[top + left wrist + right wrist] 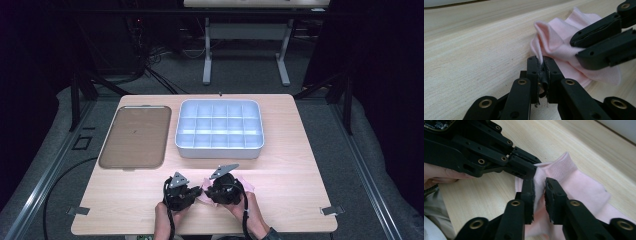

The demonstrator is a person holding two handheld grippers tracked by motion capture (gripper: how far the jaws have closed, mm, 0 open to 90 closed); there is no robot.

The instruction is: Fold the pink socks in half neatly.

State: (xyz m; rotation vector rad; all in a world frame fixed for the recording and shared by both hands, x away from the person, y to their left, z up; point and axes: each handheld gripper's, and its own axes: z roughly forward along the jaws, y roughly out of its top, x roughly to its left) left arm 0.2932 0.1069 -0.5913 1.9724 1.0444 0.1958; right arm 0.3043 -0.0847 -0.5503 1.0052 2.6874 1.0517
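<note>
A pink sock (248,185) (556,37) (584,185) lies crumpled on the wooden table (300,175) near its front edge. My left gripper (198,192) (541,62) is shut on a raised fold at the sock's edge. My right gripper (207,190) (539,187) faces it from the right, its jaws pinched on the sock's ribbed cuff with cloth filling the narrow gap between them. The two gripper tips nearly touch. The left gripper's jaws (531,170) cross the top left of the right gripper view, and the right gripper (575,48) reaches in from the right of the left gripper view.
A brown flat tray (135,135) lies at the table's back left. A white box (218,152) divided into several compartments stands at the back centre. Hands hold both grippers at the front edge. Bare wood stretches to the right and left of the grippers.
</note>
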